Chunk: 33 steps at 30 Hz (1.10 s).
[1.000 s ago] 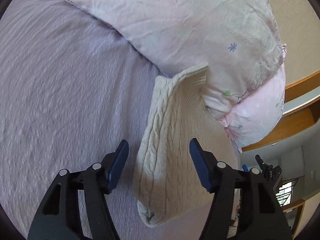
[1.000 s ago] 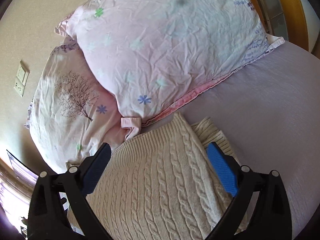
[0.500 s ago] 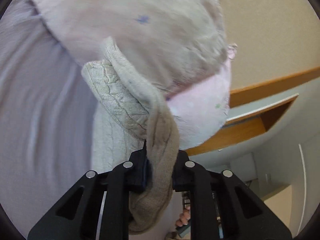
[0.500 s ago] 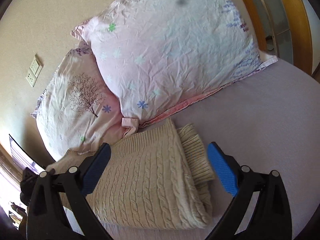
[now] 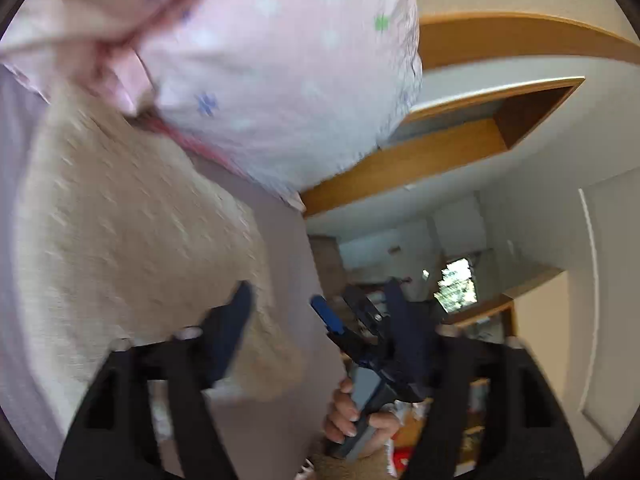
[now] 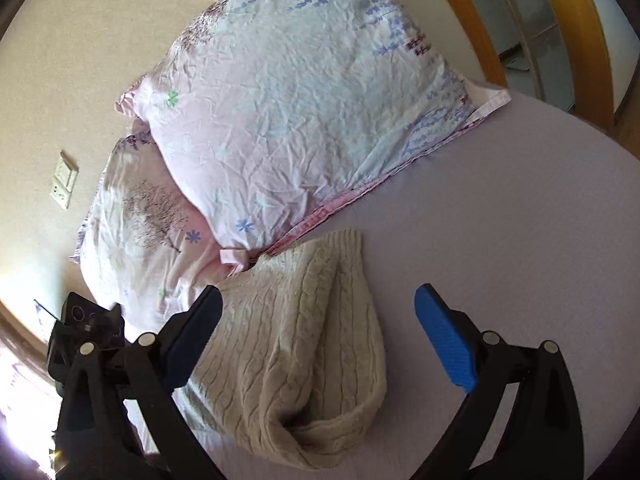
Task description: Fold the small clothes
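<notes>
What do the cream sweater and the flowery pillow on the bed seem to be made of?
The sweater looks like soft, matte yarn, wool or acrylic: its cable ridges and ribbed hem show. The pillow seems cased in thin woven cotton, since the printed fabric is full of fine creases.

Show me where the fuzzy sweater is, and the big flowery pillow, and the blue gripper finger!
sweater [image 6: 304,320], right wrist view, middle of its cable-knit top.
pillow [image 6: 304,112], right wrist view, middle of its wrinkled face.
blue finger [image 6: 444,340], right wrist view, its ribbed pad.
</notes>
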Available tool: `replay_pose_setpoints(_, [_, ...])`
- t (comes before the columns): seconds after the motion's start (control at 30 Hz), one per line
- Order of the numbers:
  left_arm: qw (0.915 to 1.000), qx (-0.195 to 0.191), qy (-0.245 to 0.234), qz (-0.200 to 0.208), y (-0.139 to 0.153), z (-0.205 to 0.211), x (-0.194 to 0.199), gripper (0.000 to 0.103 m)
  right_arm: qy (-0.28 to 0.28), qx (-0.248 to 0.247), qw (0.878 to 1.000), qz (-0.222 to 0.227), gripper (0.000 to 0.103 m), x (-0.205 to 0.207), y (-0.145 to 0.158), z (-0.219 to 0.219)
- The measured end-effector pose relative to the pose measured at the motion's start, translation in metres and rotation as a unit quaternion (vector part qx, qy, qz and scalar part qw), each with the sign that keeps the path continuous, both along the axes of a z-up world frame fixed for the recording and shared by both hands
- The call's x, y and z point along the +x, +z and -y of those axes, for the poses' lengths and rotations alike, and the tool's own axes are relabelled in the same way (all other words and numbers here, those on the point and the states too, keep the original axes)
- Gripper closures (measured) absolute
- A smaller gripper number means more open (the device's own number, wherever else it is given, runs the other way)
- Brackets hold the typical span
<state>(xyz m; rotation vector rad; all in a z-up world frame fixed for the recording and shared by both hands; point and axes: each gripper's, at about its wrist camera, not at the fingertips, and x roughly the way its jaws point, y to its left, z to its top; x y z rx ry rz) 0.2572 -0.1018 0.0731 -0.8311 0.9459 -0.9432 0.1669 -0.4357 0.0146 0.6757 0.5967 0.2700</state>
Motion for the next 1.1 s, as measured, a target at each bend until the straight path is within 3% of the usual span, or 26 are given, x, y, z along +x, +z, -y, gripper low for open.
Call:
replay_pose_setpoints(0.07, [0.9963,0.062,0.054,0.026,0.007,-0.033,-0.002,0.012,0.028,-0.026,0.999,-0.012,0.018,0.006,0.0,-0.016])
replay_pose_setpoints(0.13, [0.9876,0.125,0.089,0.033,0.006,-0.053,-0.003,0.012,0.014,-0.062,0.997,-0.033,0.019,0.016,-0.003,-0.029])
replay_pose_setpoints(0.23, [0.9809,0.171,0.093,0.004,-0.014,-0.062,0.004,0.012,0.022,-0.04,0.996,-0.073,0.039,0.036,-0.02,-0.034])
replay_pose_setpoints(0.27, [0.9802,0.177,0.088,-0.005,-0.02,-0.064,0.002,0.012,0.029,-0.043,0.995,-0.083,0.055,0.042,-0.026,-0.037])
replay_pose_setpoints(0.3, [0.9798,0.182,0.083,-0.014,-0.028,-0.063,0.002,0.012,0.045,-0.061,0.992,-0.102,0.086,0.052,-0.033,-0.044])
replay_pose_setpoints(0.33, [0.9797,0.184,0.075,-0.022,-0.034,-0.06,0.004,0.012,0.046,-0.063,0.992,-0.104,0.091,0.057,-0.036,-0.047])
replay_pose_setpoints(0.4, [0.9787,0.192,0.065,-0.033,-0.044,-0.052,0.007,0.012,-0.008,-0.063,0.995,-0.082,0.093,0.056,-0.031,-0.033])
replay_pose_setpoints(0.47, [0.9775,0.198,0.063,-0.034,-0.049,-0.048,0.009,0.012,-0.021,-0.036,0.996,-0.075,0.091,0.056,-0.027,-0.02])
replay_pose_setpoints(0.53, [0.9768,0.202,0.06,-0.037,-0.054,-0.041,0.009,0.012,-0.013,-0.037,0.995,-0.095,0.065,0.056,-0.029,-0.018])
replay_pose_setpoints(0.57, [0.9769,0.203,0.055,-0.037,-0.055,-0.036,0.011,0.012,-0.014,-0.046,0.993,-0.104,0.023,0.057,-0.031,-0.018])
replay_pose_setpoints(0.6, [0.9771,0.204,0.048,-0.038,-0.058,-0.032,0.012,0.012,-0.006,-0.042,0.994,-0.099,0.008,0.056,-0.033,-0.017])
replay_pose_setpoints(0.67, [0.9786,0.197,0.036,-0.046,-0.063,-0.022,0.013,0.012,0.007,-0.022,0.994,-0.106,0.008,0.057,-0.039,-0.014])
replay_pose_setpoints(0.73, [0.9816,0.183,0.034,-0.04,-0.066,-0.015,0.012,0.012,0.032,0.012,0.992,-0.118,0.015,0.061,-0.05,-0.013])
replay_pose_setpoints(0.8, [0.9821,0.178,0.047,-0.04,-0.067,-0.012,0.01,0.017,0.041,0.014,0.992,-0.118,0.036,0.061,-0.055,-0.017])
replay_pose_setpoints(0.83, [0.9829,0.171,0.051,-0.044,-0.07,-0.012,0.01,0.021,0.06,0.019,0.991,-0.122,0.054,0.063,-0.057,-0.022])
replay_pose_setpoints(0.9, [0.9851,0.155,0.064,-0.04,-0.071,-0.018,0.009,0.05,0.061,0.043,0.991,-0.107,0.073,0.062,-0.063,-0.027])
replay_pose_setpoints(1.0, [0.9907,0.122,0.054,-0.025,-0.065,-0.035,0.006,0.062,0.069,0.026,0.994,-0.081,0.077,0.055,-0.052,-0.047])
replay_pose_setpoints(1.1, [0.9878,0.142,0.061,0.015,-0.046,-0.064,-0.01,0.062,0.122,0.028,0.991,-0.056,0.08,0.057,-0.036,-0.085])
